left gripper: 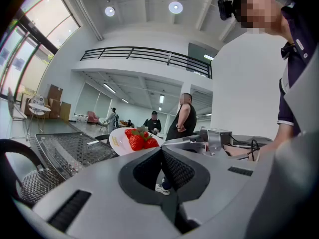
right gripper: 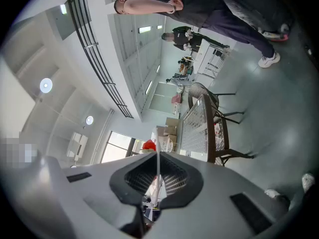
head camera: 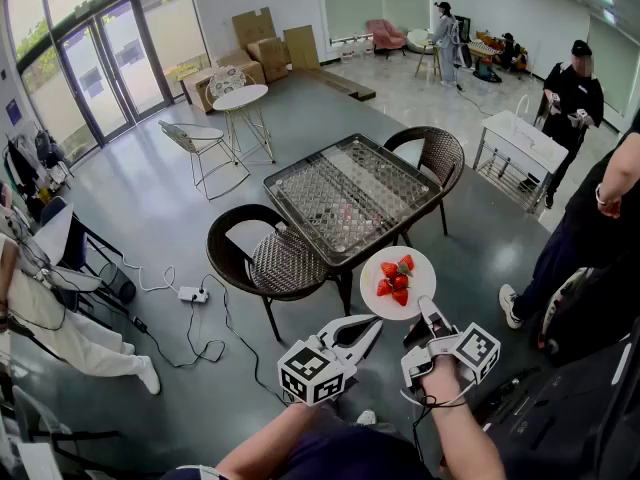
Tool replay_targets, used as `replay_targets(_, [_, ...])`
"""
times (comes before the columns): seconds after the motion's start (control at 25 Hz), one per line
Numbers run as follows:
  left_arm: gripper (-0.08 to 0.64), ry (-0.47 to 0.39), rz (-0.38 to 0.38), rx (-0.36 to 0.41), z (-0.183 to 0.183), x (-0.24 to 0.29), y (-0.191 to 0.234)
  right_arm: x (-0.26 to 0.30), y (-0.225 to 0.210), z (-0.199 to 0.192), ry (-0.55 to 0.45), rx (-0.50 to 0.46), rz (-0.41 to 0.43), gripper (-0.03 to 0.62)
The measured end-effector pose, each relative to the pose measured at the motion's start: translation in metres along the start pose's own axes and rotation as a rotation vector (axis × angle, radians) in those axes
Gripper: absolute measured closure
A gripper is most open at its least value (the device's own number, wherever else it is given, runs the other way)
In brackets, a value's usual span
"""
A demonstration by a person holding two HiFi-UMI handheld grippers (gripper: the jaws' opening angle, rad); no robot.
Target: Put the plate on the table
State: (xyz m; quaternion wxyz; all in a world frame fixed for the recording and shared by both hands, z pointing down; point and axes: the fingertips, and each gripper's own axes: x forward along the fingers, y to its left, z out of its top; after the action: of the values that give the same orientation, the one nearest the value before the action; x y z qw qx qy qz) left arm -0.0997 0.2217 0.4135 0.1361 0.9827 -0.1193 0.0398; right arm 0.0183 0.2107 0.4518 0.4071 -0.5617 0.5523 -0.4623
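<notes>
Tongs on my right (head camera: 429, 310) are clamped on the near rim of a white plate (head camera: 422, 280) — in the right gripper view its edge runs as a thin white line straight between the closed jaws. The plate lies roughly level and carries a small heap of strawberries (head camera: 396, 276) near its middle. It is not on the tabletop (head camera: 340, 193): I hold it in the air just off the closest corner of that dark, glass-topped wicker table, with grey floor beneath it.

My left tongs (head camera: 376, 323) are together and empty; the left gripper view shows the jaw tips meeting with nothing between them, and only a shoe on the floor shows through the hollow behind the tips. They point toward the plate from its left and a little below, near it but not touching.

Two dark wicker chairs stand at the table — one (head camera: 270, 258) on its near-left side, one (head camera: 430, 153) at the far right. A person in dark clothes (head camera: 585, 228) stands to my right.
</notes>
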Motion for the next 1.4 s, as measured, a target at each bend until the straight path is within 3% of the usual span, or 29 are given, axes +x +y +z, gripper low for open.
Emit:
replay_targets(0.92, [0.555, 0.012, 0.001, -0.01, -0.009, 0.0, 0.003, 0.003, -0.007, 0.001, -0.006, 0.02, -0.003, 0.575])
replay_targets(1.4, [0.555, 0.029, -0.005, -0.009, -0.012, 0.028, -0.001, 0.001, -0.02, 0.033, -0.028, 0.037, -0.005, 0.575])
